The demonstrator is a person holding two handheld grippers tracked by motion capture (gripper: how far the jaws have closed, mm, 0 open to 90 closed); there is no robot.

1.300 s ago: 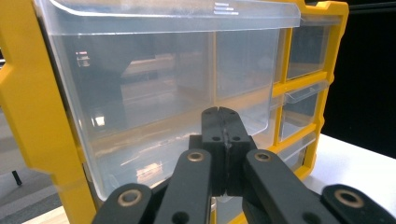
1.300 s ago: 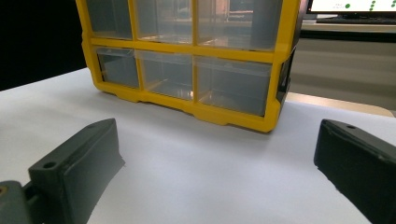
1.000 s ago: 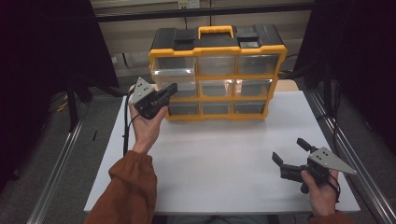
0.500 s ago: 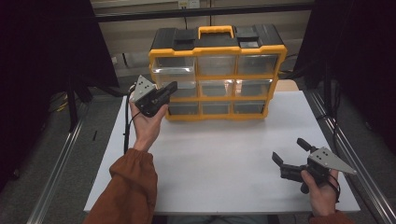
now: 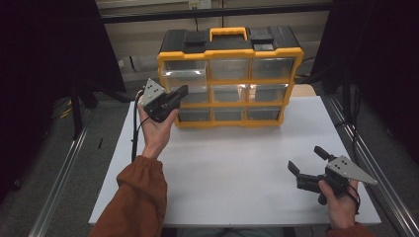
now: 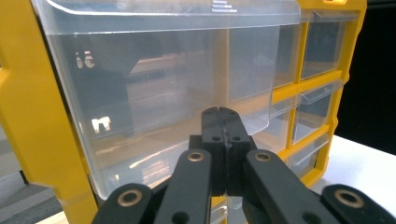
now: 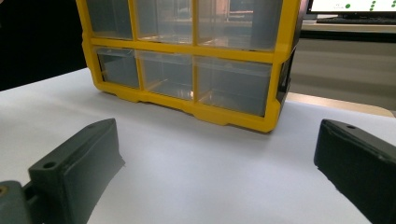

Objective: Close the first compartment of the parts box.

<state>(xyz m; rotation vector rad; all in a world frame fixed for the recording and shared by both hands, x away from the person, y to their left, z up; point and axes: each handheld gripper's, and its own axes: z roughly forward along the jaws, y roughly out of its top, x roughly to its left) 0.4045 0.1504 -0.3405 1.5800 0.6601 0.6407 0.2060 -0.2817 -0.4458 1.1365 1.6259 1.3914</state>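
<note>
Lettering moulded into the lip of the top-left drawer (image 6: 159, 70) is too small and faint to read in the left gripper view, and no other writing can be made out on the organiser (image 5: 230, 79). That organiser is a box of glossy yellow plastic with a black lid, a yellow carry handle (image 5: 228, 33) and a grid of nine drawers, three across and three down, each of clear smooth plastic that reflects the room. It stands upright at the far edge of the white table (image 5: 222, 173), whose surface is matt and flat. The top-left drawer sits pulled out a little from the frame, its clear front bowed forward over the row below. The left gripper (image 5: 184, 91), held up in the person's left hand (image 5: 157, 129) with a rust-coloured sleeve (image 5: 136, 202) behind it, has its black jaws pressed together with nothing between them, and their tip stands just in front of that drawer's face; whether it touches cannot be told. The right gripper (image 5: 307, 162), held low near the table's near right corner and well apart from the organiser, has its jaws spread wide and empty.
</note>
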